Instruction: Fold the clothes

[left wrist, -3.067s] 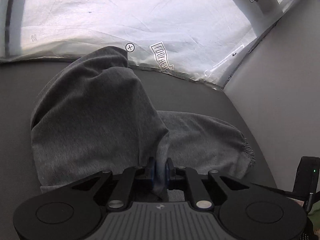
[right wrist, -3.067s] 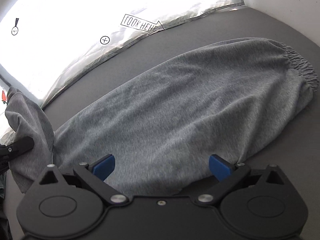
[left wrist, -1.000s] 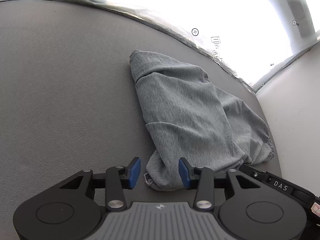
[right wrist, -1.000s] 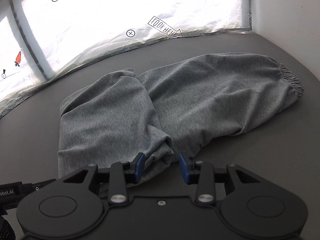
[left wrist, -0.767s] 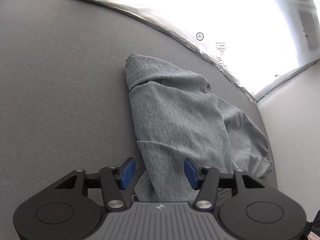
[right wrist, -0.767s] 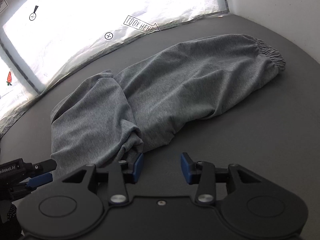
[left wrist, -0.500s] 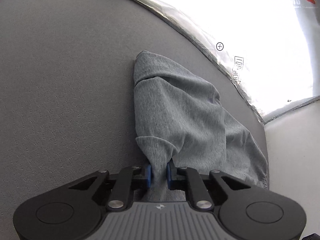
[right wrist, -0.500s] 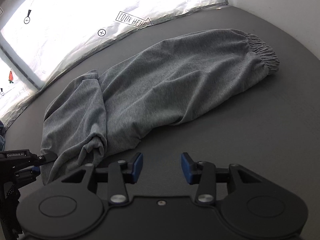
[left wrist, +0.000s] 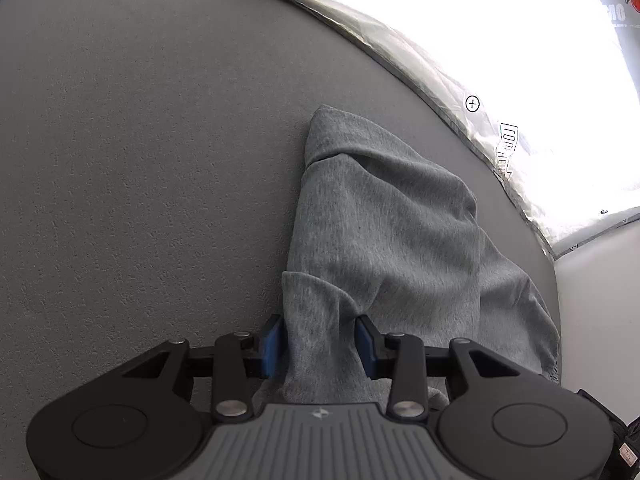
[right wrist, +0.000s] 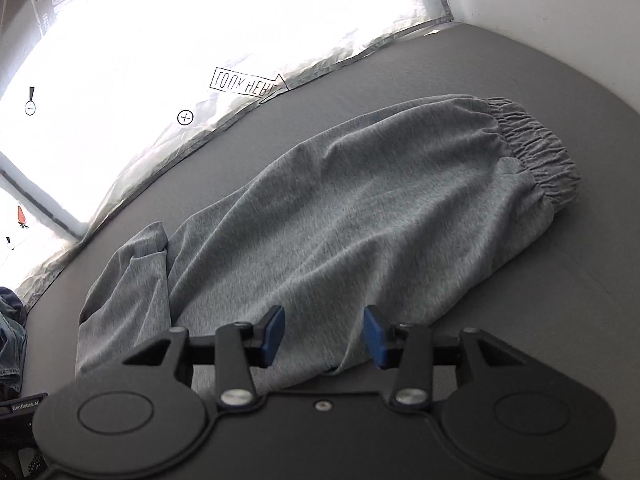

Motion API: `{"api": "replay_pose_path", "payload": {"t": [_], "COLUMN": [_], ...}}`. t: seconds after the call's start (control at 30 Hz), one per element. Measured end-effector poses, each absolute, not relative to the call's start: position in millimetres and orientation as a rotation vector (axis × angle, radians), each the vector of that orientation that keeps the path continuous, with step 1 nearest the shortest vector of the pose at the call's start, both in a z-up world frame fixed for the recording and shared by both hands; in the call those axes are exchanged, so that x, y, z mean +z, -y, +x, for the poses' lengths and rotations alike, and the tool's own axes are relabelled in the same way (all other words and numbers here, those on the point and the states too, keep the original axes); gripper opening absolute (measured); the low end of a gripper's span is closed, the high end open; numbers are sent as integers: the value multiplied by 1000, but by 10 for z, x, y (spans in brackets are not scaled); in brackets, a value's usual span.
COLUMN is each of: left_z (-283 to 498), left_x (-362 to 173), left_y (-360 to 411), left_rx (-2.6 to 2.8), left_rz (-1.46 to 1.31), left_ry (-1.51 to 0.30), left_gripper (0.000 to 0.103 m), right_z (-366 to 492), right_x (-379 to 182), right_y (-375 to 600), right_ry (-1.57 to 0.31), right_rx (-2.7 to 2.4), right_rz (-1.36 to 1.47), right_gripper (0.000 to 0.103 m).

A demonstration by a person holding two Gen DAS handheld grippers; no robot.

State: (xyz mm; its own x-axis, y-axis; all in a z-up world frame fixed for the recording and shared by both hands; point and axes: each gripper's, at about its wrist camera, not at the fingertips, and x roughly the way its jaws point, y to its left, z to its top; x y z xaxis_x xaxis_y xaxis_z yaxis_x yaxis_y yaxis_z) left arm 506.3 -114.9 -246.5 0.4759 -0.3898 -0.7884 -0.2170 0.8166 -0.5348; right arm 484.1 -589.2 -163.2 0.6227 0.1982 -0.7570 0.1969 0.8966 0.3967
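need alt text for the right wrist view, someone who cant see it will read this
Grey sweatpants lie on a dark grey table, their elastic waistband at the far right. The right gripper is open in the foreground, blue pads over the near edge of the fabric. Behind, a bright white sheet bears a "LOOK HERE" label.

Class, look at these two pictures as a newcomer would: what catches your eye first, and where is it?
The grey trousers sprawl across the dark table, gathered waistband far right. Behind glows a bright white sheet. A bunched fold sits between the left tongs, which just opened.
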Motion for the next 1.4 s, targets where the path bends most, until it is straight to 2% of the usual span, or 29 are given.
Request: {"api": "replay_pose_path", "payload": {"t": [0.07,0.13,0.17,0.2,0.27,0.43,0.63,0.77,0.87,0.9,0.93,0.97,1.0,1.03,1.17,1.3,1.4], "left_z": [5129,5178,5174,5171,5135,5069,5087,5140,5185,5199,5212,5222,5232,5242,5178,5069,5114], "left_x": [-2454,-2451,-2452,-2461,-2489,-2400,-1922,-1555,-1341,-1326,-1352,-1445,-1538,-1632,-1861,-1711,-1717], "left_y": [1179,1219,1211,1214,1191,1230,1500,2042,2793,3065,3373,3658,3942,4224,4622,4297,3935], "left_rx": [-138,-154,-142,-144,-137,-99,-164,-282,-413,-457,-507,-547,-587,-626,-665,-576,-391], "left_rz": [-577,-533,-533,-545,-605,-637,-550,-494,-409,-379,-341,-299,-256,-213,-180,-165,-190], "left_ry": [-1085,-1086,-1084,-1084,-1074,-1041,-967,-901,-869,-871,-882,-903,-924,-945,-1023,-945,-922], "left_gripper": [43,40,36,21,17,14,13,13,13,15,23,30,45,50,50,60,62], "right_z": [4978,5094,5150,5208,5267,5224,4994,4801,4653,4604,4561,4516,4475,4447,4427,4549,4721], "right_x": [-1600,-1591,-1604,-1636,-1702,-1771,-1719,-1657,-1672,-1693,-1710,-1712,-1724,-1750,-1876,-1940,-1982], "right_y": [5725,5534,5441,5358,5294,5342,5627,5890,6132,6218,6297,6401,6505,6609,7035,7305,7268], "right_ry": [-910,-902,-908,-934,-975,-1014,-978,-945,-920,-914,-908,-902,-897,-895,-890,-880,-886], "right_rx": [67,132,151,151,144,99,45,3,-30,-43,-53,-66,-78,-91,-142,-134,-80], "right_rz": [448,407,387,369,379,410,480,512,525,527,530,533,535,536,561,567,547], "right_gripper": [42,29,24,17,10,8,8,8,8,8,8,8,8,8,8,10,11]}}
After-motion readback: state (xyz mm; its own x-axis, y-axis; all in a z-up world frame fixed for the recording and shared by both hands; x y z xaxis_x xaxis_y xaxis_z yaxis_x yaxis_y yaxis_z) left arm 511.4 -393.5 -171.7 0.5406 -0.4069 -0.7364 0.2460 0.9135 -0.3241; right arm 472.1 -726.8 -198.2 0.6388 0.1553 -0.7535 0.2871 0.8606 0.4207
